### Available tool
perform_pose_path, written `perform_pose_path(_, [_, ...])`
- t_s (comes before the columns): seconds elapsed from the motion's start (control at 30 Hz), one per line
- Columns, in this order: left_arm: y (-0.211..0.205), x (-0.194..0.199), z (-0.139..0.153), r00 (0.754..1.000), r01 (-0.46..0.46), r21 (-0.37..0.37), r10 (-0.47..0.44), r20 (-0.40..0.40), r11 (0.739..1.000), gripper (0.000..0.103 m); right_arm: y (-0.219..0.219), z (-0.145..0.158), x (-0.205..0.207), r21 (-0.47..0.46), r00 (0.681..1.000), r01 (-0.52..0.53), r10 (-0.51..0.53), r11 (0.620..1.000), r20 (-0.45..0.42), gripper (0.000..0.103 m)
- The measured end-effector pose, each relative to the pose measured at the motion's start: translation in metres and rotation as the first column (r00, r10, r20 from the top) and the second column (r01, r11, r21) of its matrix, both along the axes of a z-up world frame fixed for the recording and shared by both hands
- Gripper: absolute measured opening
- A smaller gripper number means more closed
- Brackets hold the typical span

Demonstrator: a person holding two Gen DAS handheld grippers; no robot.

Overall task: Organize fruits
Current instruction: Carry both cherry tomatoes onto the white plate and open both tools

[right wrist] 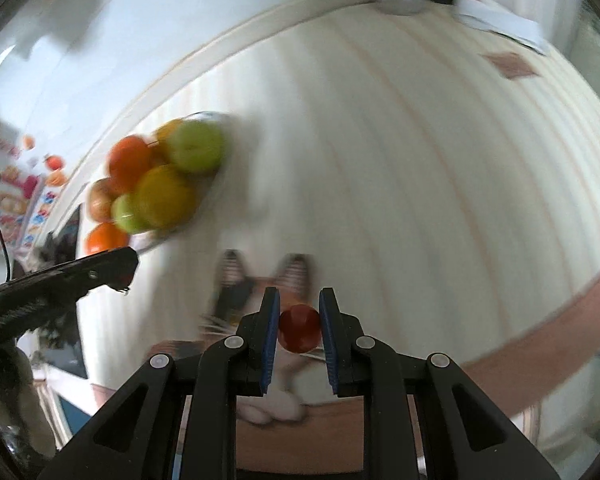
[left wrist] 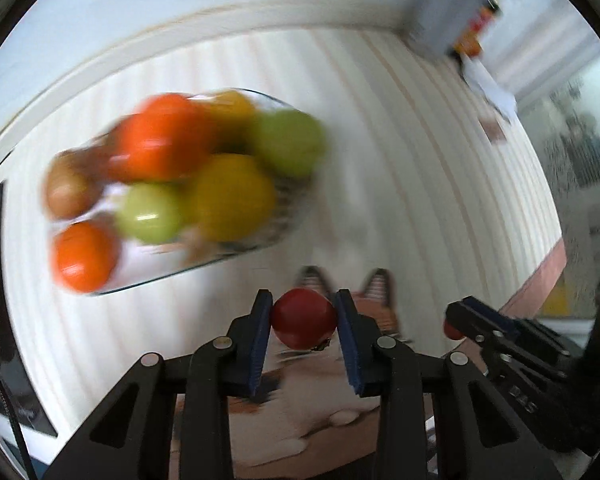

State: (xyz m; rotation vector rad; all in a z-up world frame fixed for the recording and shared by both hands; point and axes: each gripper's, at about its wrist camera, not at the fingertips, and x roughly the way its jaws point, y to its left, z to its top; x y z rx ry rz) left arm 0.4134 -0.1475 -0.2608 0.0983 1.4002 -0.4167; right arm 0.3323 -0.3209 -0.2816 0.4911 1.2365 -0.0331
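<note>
Left claw (left wrist: 304, 316) pinches a red fruit (left wrist: 303, 319); right claw (right wrist: 299, 326) pinches another (right wrist: 299, 329). The fruit dish (left wrist: 236, 248) lies upper left of both, nearer the left claw.

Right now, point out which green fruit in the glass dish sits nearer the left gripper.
The smaller green fruit, wedged between the yellow fruit and the low orange one. The bigger green fruit lies at the glass dish's far side.

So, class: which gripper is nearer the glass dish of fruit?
Left. The left gripper, shut on a red fruit, sits just beside the dish; the right gripper is further off.
</note>
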Motion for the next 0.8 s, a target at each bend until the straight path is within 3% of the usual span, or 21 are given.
perform_pose_path(0.07, [0.035, 0.006, 0.012, 0.998, -0.067, -0.014, 0.067, 0.010, 0.998, 0.029, 0.023, 0.000, 0.017, 0.052, 0.999, -0.034, 0.033, 0.998, 0.020, 0.022])
perform_pose_path(0.27, [0.100, 0.028, 0.012, 0.974, -0.227, -0.030, 0.228, 0.013, 0.973, 0.029, 0.080, -0.012, 0.065, 0.193, 0.995, -0.095, 0.085, 0.977, 0.060, 0.022])
perform_pose_path(0.37, [0.125, 0.040, 0.010, 0.958, -0.286, -0.058, 0.287, -0.007, 0.956, 0.029, 0.107, -0.020, 0.088, 0.205, 0.991, -0.123, 0.110, 0.971, 0.073, 0.022])
perform_pose_path(0.57, [0.144, 0.068, 0.003, 0.948, -0.318, -0.068, 0.317, -0.029, 0.946, 0.029, 0.150, -0.035, 0.119, 0.178, 0.984, -0.174, 0.163, 0.969, 0.075, 0.022])
perform_pose_path(0.8, [0.156, 0.093, -0.014, 0.941, -0.329, -0.093, 0.318, -0.113, 0.940, 0.029, 0.170, -0.048, 0.137, 0.244, 0.985, -0.168, 0.152, 0.955, 0.087, 0.022])
